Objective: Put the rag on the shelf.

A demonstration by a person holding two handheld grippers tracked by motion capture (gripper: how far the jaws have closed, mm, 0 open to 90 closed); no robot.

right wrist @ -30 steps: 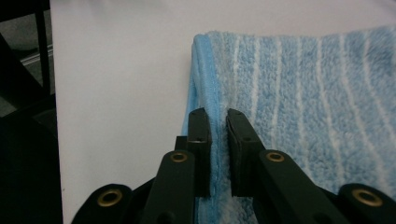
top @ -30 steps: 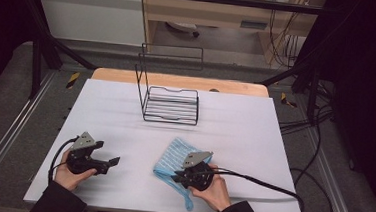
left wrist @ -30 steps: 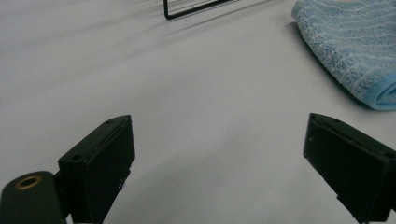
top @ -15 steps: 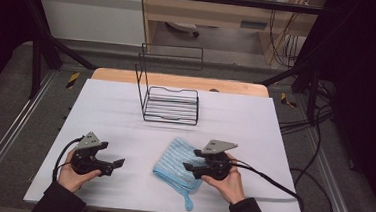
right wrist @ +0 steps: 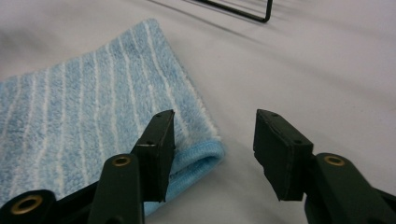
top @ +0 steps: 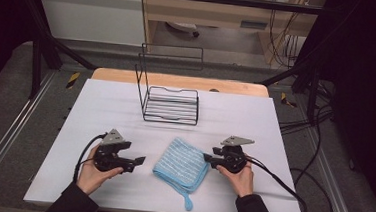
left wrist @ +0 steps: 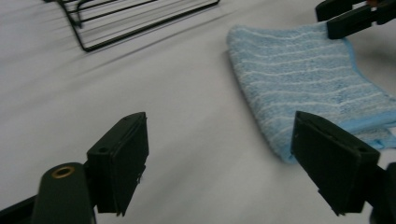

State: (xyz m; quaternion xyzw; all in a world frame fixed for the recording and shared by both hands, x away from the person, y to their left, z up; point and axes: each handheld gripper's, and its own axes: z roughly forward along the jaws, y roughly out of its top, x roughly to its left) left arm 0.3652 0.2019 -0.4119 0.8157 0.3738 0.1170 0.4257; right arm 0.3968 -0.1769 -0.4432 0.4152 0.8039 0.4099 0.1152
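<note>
Blue towel [top: 182,163] folded, mid-table, bare cloth around; wire rack [top: 168,102] well behind. Left gripper [top: 139,160] open, closing, empty, just left. Right gripper [top: 206,158] open, closing, empty, at its right corner.

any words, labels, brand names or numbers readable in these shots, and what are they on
None can be read.
Folded blue striped cloth: stripes, no tag or print in view.
Black wire rack: bare wire, no label.
Left hand-held gripper and right hand-held gripper: no markings legible.
White table cover: plain.
Pale patch on the shelf edge behind the table: too small and blurred to tell.
</note>
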